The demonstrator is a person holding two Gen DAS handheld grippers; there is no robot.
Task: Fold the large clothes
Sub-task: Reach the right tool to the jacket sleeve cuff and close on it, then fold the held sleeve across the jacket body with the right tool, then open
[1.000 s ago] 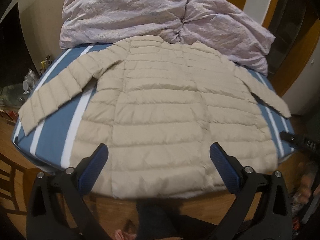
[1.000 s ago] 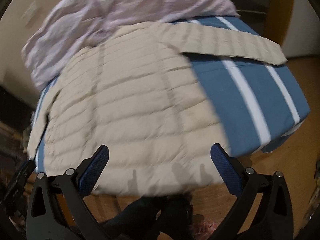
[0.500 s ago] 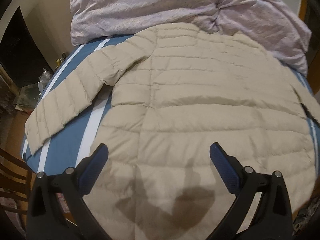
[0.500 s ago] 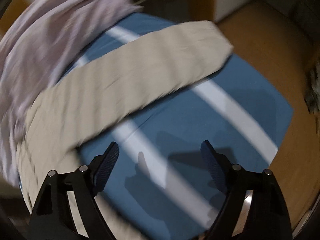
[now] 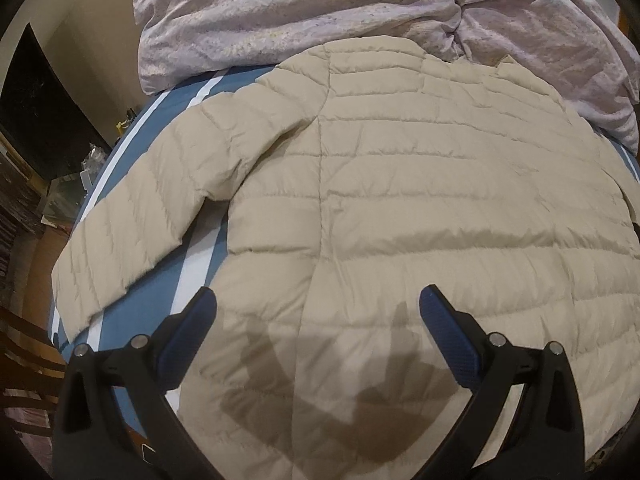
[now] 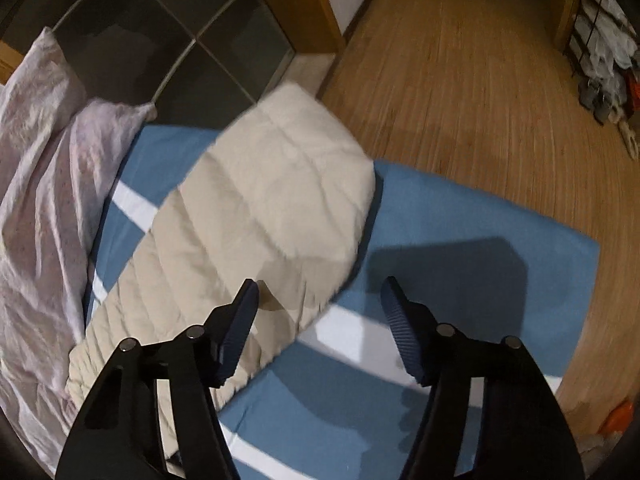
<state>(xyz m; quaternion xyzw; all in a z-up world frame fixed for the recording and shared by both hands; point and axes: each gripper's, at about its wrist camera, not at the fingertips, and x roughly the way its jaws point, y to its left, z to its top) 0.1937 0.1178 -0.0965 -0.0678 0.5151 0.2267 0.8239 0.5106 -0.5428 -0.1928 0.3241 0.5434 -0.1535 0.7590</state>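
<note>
L gripper [image 5: 318,306] jaws apart over jacket [image 5: 400,200]; R gripper [image 6: 320,300] jaws closing — nothing between, above sleeve [image 6: 272,208]

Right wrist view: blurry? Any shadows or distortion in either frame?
Right wrist: motion blur on the sleeve and floor; the closing right tool, nothing between its jaws, stays sharp and shadows the sheet. Left wrist: sharp, the open left tool throws a dark shadow on the jacket. Both: strong fisheye bulge, dark corners.
</note>
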